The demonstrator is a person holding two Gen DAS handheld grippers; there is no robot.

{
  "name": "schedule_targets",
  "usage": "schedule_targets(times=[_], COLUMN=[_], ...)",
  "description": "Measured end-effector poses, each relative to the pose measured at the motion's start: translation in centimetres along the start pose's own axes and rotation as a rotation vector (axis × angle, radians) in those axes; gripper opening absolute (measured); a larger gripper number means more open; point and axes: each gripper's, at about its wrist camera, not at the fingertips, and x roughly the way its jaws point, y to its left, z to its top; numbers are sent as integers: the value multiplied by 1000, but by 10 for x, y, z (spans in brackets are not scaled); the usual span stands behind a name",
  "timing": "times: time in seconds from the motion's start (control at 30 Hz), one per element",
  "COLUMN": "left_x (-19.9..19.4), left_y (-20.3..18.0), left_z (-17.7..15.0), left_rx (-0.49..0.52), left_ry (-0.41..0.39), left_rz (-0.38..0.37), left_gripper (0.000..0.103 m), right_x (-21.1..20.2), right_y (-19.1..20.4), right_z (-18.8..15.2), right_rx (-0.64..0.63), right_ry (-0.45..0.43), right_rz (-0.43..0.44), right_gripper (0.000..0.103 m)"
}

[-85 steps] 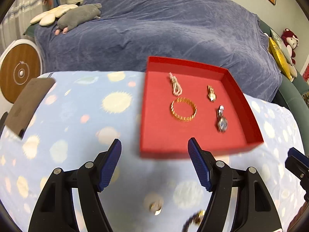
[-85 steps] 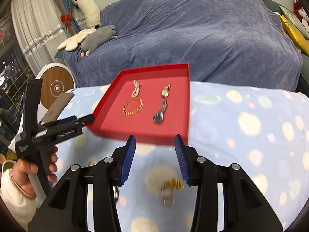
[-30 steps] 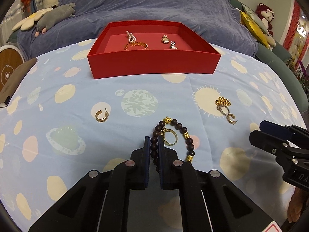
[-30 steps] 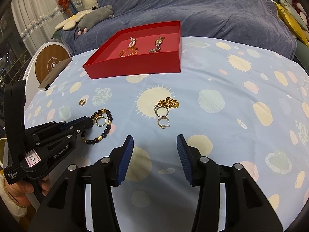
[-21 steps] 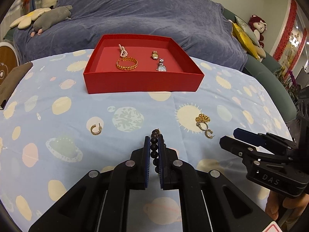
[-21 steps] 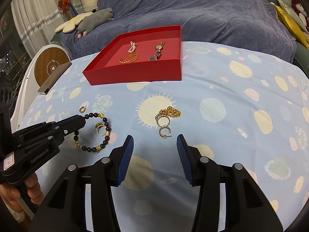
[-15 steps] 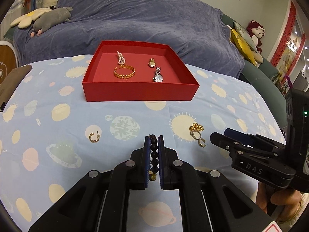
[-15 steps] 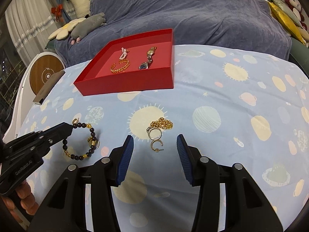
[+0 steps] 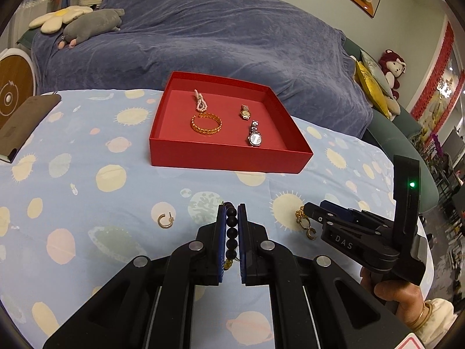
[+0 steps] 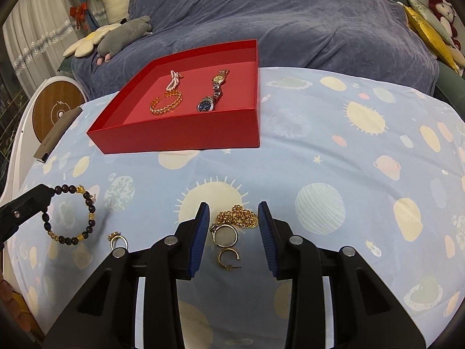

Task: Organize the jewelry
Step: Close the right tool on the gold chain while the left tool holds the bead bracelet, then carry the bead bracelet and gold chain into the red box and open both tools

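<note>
My left gripper (image 9: 231, 212) is shut on a dark bead bracelet (image 9: 231, 229) with gold beads and holds it above the cloth; the bracelet also hangs in the right wrist view (image 10: 69, 216). A red box (image 9: 229, 163) ahead holds a gold bangle (image 9: 206, 124), a pink bead piece (image 9: 200, 101) and two watches (image 9: 254, 138). My right gripper (image 10: 234, 218) is open, its fingers either side of a gold chain with a ring (image 10: 237, 221) and a gold hoop earring (image 10: 228, 258) on the cloth.
A second hoop earring (image 9: 165, 221) and a gold ring (image 10: 117, 240) lie on the blue planet-print cloth (image 10: 348, 160). A brown notebook (image 9: 26, 122) lies at the far left edge. A blue-covered sofa (image 9: 203, 37) with plush toys stands behind.
My left gripper has lifted the bead bracelet off the cloth and risen. My right gripper has moved forward over the gold chain and earring.
</note>
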Motion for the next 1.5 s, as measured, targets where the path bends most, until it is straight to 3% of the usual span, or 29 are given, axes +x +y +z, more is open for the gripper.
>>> schedule_targets(times=[0.17, 0.33, 0.53, 0.6, 1.0, 1.5], left_x=[-3, -5, -7, -7, -5, -10], left_y=[7, 11, 11, 11, 6, 3], left_z=[0, 0, -1, -1, 1, 15], left_rx=[-13, -20, -17, -14, 5, 8], left_ry=[-3, -7, -9, -11, -11, -26], left_rz=[8, 11, 7, 9, 11, 0], left_gripper=[5, 5, 5, 5, 5, 5], right_x=[13, 14, 7, 2, -22, -75], right_y=[-2, 3, 5, 5, -2, 9], right_z=[-2, -3, -5, -3, 1, 25], right_rx=[-5, -31, -32, -29, -8, -25], right_ry=[28, 23, 17, 6, -44, -145], right_rz=[-18, -18, -8, -3, 5, 83], right_gripper=[31, 16, 11, 3, 3, 3])
